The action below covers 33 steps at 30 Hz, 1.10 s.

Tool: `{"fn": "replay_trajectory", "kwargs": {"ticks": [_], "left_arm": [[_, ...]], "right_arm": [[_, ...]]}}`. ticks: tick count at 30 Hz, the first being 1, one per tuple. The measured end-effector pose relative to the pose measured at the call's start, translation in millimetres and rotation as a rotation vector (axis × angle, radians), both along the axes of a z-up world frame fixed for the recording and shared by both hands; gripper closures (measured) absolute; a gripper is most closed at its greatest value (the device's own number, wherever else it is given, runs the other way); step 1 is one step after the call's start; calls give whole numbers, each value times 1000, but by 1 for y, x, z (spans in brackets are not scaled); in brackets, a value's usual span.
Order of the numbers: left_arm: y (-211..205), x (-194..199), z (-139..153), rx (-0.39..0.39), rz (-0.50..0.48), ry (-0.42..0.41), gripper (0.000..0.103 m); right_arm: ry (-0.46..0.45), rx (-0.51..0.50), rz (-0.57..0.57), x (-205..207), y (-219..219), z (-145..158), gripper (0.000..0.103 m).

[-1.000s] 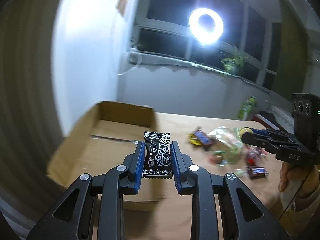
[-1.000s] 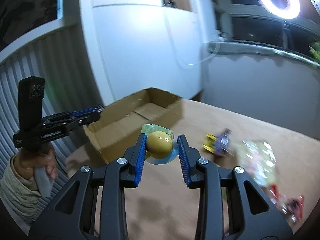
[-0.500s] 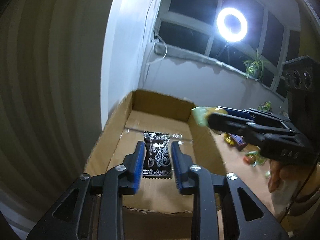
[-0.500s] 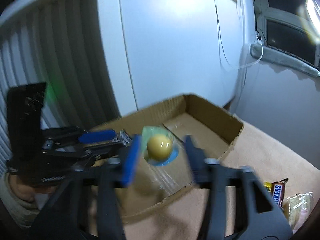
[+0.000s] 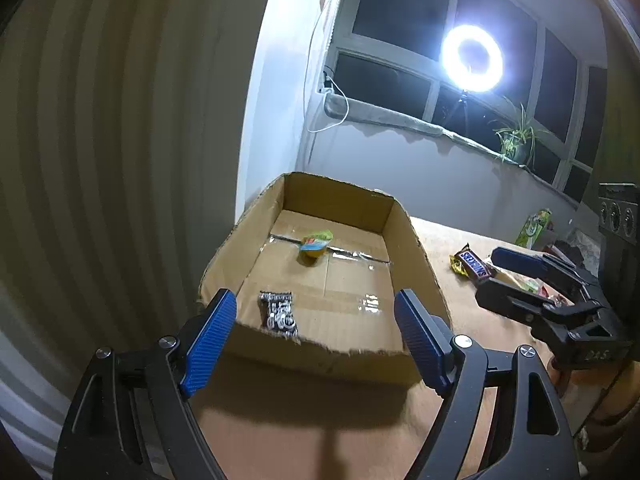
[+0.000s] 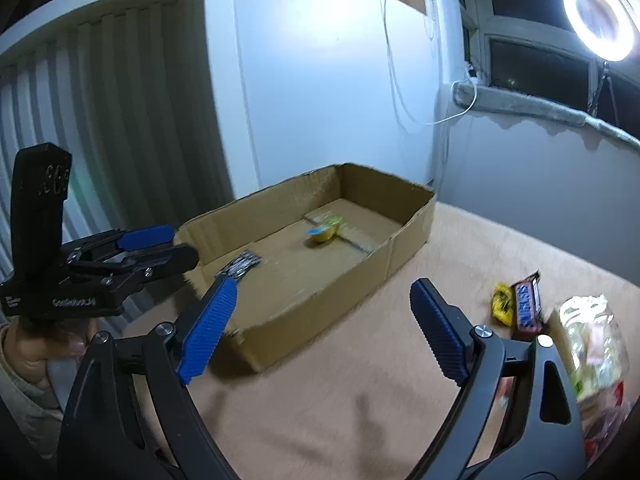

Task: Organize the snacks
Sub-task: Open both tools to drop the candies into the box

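A shallow cardboard box stands on the tan table. Inside lie a black-and-white snack packet near the front and a yellow jelly cup with a green lid farther in. My left gripper is open and empty just before the box's near wall; it also shows in the right wrist view. My right gripper is open and empty over the table beside the box; it also shows in the left wrist view.
A Snickers bar, a yellow wrapped sweet and a clear bag of snacks lie on the table right of the box. A white wall and ribbed panel stand behind the box. A ring light glares by the window.
Both grippers opened and let go: the black packet and the jelly cup now lie in the box. Both grippers drew back from the box.
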<state>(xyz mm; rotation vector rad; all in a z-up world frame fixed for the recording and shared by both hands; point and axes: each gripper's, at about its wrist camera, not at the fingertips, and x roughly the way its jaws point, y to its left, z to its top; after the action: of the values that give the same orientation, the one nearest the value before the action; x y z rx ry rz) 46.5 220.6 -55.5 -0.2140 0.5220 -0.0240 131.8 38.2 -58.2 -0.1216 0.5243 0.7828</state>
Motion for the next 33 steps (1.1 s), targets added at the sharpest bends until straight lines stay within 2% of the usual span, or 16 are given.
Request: {"fn": "replay_trajectory", "kwargs": {"ticks": [9, 12, 14, 23, 33], "left_arm": [[-15, -18, 11, 32, -4, -9, 22], [-24, -21, 12, 41, -15, -5, 21], [-32, -20, 13, 45, -25, -6, 20], [-80, -8, 3, 41, -121, 46, 12], [-135, -1, -4, 69, -234, 92, 12]], "right_arm": [[-39, -22, -24, -36, -10, -6, 11], [-45, -28, -57, -44, -22, -8, 2], [-49, -37, -74, -48, -31, -11, 1], [-32, -27, -195, -58, -98, -25, 0], [6, -30, -308, -58, -168, -41, 0]]}}
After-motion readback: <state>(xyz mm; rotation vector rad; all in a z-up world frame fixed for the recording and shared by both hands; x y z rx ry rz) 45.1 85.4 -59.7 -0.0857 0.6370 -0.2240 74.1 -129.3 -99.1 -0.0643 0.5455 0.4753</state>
